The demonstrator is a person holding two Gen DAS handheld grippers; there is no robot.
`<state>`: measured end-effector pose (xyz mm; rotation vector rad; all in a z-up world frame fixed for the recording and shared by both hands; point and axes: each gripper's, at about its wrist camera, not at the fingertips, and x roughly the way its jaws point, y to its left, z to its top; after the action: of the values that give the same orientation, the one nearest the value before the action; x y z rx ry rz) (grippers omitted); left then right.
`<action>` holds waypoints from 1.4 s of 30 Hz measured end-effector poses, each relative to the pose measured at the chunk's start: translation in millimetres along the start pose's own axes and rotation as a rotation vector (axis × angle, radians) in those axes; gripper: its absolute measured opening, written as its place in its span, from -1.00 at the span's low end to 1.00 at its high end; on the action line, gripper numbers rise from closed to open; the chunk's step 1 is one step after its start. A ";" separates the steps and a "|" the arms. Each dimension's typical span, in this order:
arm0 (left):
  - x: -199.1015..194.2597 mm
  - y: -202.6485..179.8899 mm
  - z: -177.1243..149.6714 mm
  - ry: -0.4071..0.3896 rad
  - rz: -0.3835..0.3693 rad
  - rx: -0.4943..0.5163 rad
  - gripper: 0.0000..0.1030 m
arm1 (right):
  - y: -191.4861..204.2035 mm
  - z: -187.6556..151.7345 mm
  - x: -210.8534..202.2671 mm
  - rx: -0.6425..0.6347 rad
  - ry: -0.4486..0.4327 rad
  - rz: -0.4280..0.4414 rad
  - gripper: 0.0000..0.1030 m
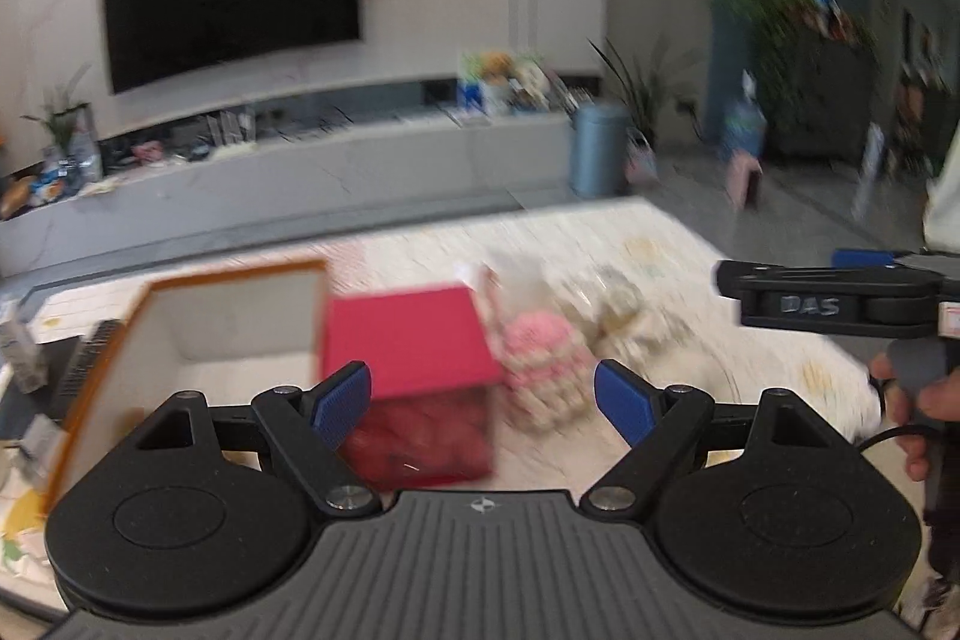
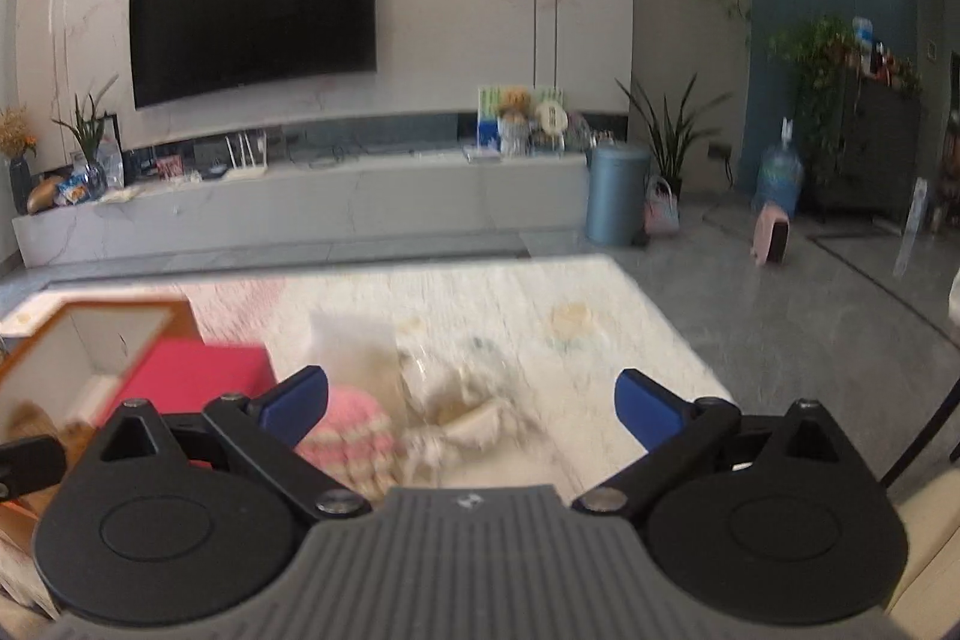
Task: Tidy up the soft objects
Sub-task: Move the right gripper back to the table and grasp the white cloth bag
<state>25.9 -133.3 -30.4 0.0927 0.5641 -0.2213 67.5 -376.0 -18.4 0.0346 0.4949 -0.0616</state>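
Left to right, ahead of the tongs: an open white box with an orange-brown rim [image 1: 198, 322] lies forward and to the left of the left tongs [image 1: 483, 403]. Just beside it stands a red rectangular box with a flat lid [image 1: 414, 340], directly beyond the left blue pad [image 1: 342, 400]. Next comes a pink-and-cream knitted soft toy [image 1: 540, 370], seen through the gap of the left tongs, slightly right of centre. Further right lies a cream, crumpled soft object [image 1: 624, 310], blurred and without a clear outline. All rest on a pale marble-patterned surface [image 1: 690, 244].

Both pairs of tongs stand wide apart with nothing between the pads. The right tongs [image 2: 471, 409] appear in the left wrist view at the far right edge, held in a person's hand [image 1: 918, 400].

From the right wrist view the pink knitted toy [image 2: 348, 436] lies low and just right of the left pad, close under the tongs; the cream object [image 2: 468, 412] sits near the centre of the gap — seemingly the nearer target for the right hand. The pink toy falls within reach of either hand. Its long axis appears to run away from the tongs, though motion blur makes this uncertain.

The pink toy shows banded rows of pink and cream stitches — likely to yield under the pads.
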 end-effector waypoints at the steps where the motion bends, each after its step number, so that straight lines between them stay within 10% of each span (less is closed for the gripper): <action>1: 7.7 -7.8 -5.7 0.011 -0.009 0.006 0.92 | -2.1 -9.2 7.8 0.003 0.006 -0.030 0.94; 10: 91.6 -44.1 -52.5 0.113 0.034 0.101 0.92 | -3.0 -67.3 86.6 -0.038 0.222 -0.020 0.91; 30: 122.1 -47.7 -85.3 0.246 -0.046 0.079 0.92 | 7.7 -85.1 136.3 0.083 0.284 -0.138 0.90; 42: 117.8 -38.6 -78.1 0.239 -0.056 0.030 0.92 | -2.8 -78.6 132.7 0.159 0.282 -0.063 -0.28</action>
<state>73.2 -180.8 -160.7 0.1338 0.8021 -0.2755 146.7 -381.7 -150.7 0.1851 0.7722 -0.1587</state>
